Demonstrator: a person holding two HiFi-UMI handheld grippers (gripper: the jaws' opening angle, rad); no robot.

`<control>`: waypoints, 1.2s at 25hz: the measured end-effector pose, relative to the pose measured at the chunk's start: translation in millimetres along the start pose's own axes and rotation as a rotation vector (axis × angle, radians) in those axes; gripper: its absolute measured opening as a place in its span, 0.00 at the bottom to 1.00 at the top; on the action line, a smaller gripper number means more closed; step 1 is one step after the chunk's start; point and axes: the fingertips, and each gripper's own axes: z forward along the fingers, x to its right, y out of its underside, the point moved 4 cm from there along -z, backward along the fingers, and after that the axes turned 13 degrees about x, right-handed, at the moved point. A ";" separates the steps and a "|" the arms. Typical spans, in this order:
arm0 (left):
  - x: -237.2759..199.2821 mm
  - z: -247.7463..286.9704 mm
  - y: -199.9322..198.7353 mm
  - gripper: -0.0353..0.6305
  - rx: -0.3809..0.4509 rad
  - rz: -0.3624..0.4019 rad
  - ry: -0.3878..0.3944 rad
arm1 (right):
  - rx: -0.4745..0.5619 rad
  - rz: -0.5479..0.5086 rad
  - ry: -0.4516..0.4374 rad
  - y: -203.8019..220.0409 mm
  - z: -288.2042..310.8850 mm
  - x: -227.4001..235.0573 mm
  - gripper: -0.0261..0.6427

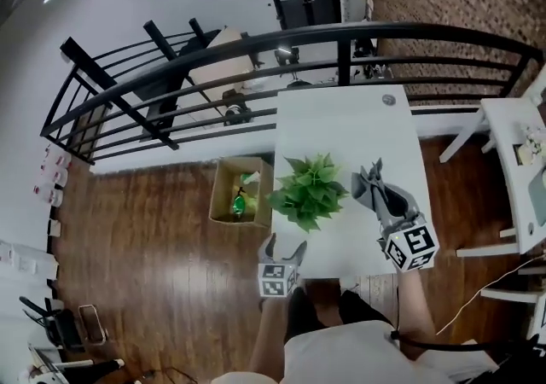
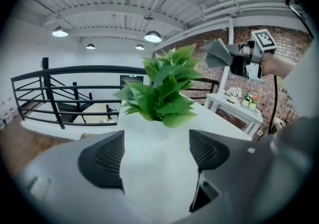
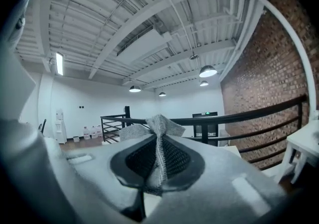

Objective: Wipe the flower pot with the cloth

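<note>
A leafy green plant stands mid-table on the white table; its leaves hide the pot in the head view. In the left gripper view the plant rises just ahead, and its white pot blends into the tabletop. My left gripper is at the table's front edge, open, jaws apart and facing the pot. My right gripper is right of the plant, shut on a grey cloth. That cloth stands pinched upright between its pads.
An open cardboard box sits on the wooden floor left of the table. A black railing runs behind the table. A white side table with small flower pots stands at the right.
</note>
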 end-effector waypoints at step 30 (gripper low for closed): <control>-2.2 155.7 32.6 0.87 0.014 0.087 0.294 | -0.128 -0.080 0.331 19.2 -68.0 -27.3 0.06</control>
